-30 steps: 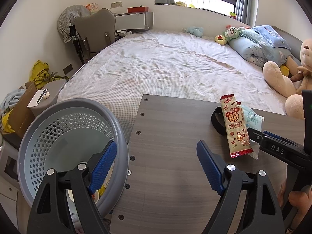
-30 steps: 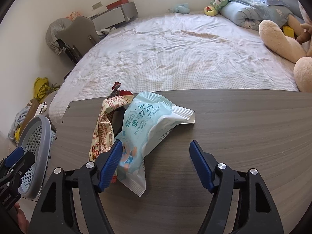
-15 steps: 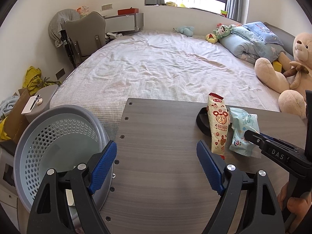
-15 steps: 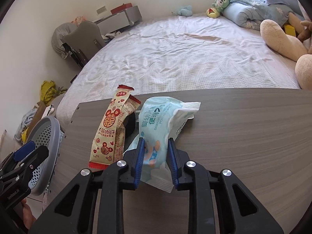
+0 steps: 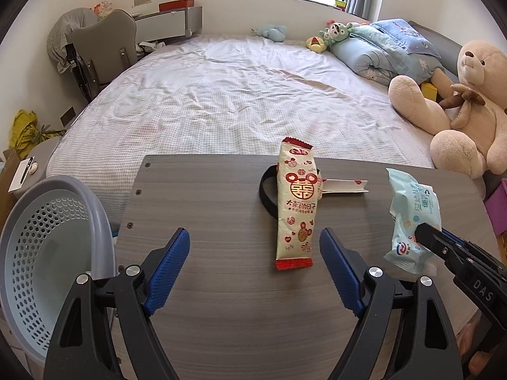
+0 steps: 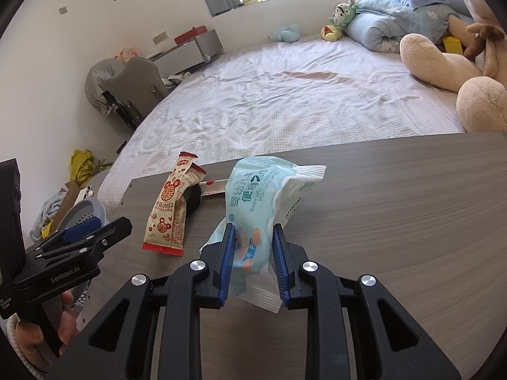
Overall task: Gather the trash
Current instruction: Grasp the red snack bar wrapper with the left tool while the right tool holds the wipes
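- Blue-padded right gripper (image 6: 253,262) is clamped on the pale-blue baby wipes packet (image 6: 263,196), lifted off the wooden table (image 6: 396,221).
- Left gripper (image 5: 253,269) hangs wide apart over the table, gripping nothing.
- Just beyond it lies the red-and-cream snack wrapper (image 5: 296,202), resting across a black band (image 5: 265,190) beside a torn white strip (image 5: 345,186).
- The step in hand looks like carrying the packet; next it must cross left to the perforated grey wastebasket (image 5: 47,240) off the table's edge and be let go.

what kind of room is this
Most likely a bedroom, perhaps a child's: a large bed fills it, a big teddy bear and small plush toys sit by the pillow.
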The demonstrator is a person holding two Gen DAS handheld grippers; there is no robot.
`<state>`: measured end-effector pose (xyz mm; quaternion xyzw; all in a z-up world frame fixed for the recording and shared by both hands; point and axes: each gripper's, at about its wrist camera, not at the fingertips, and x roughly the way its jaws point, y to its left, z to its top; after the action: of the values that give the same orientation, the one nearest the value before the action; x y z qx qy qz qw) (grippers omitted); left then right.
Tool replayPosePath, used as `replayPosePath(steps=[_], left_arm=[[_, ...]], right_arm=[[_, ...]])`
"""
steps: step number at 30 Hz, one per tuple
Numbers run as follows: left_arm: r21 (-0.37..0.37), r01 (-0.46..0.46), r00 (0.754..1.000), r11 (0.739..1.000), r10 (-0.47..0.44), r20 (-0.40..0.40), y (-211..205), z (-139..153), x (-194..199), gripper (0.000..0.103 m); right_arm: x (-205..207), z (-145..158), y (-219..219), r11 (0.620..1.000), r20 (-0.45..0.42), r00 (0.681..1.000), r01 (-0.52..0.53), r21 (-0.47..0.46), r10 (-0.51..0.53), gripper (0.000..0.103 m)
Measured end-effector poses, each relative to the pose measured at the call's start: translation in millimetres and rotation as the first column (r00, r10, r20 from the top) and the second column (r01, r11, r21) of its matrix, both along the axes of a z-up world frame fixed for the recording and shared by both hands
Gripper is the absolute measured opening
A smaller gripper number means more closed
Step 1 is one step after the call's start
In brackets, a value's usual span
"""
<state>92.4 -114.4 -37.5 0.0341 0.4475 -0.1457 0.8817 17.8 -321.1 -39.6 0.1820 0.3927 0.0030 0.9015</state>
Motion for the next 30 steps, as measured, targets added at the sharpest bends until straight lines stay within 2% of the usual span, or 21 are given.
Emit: replayPosePath(steps=[11, 19, 21, 25, 30], left_arm=[[0.044, 0.019, 0.998, 0.999, -0.016, -0.057, -37, -27, 23, 0.080], [0.071, 0.022, 0.999, 0.997, -0.019, -0.042, -51, -31, 32, 0.079], [0.073, 0.034, 0.999, 0.997, -0.031, -0.041, -55, -31, 30, 0.069], [0.065, 0.050, 0.996, 0.997, -0.045, -0.073, -57, -34, 29, 0.033], [0.035, 0.053, 0.996, 0.998, -0.050, -0.078, -51, -30, 20, 0.031]], right_arm=[[-20, -7, -24, 0.999, 0.004, 1.000, 0.022, 0.043, -0.022, 0.024], [-24, -8, -34, 0.998, 0.011, 0.999, 0.034, 0.060, -0.034, 0.024], [-24, -8, -34, 0.998, 0.012, 0.999, 0.034, 0.062, -0.034, 0.024], [-26, -8, -35, 0.998, 0.014, 0.999, 0.033, 0.062, -0.034, 0.024], [-28, -8, -31, 0.998, 0.017, 0.999, 0.031, 0.063, -0.032, 0.024]])
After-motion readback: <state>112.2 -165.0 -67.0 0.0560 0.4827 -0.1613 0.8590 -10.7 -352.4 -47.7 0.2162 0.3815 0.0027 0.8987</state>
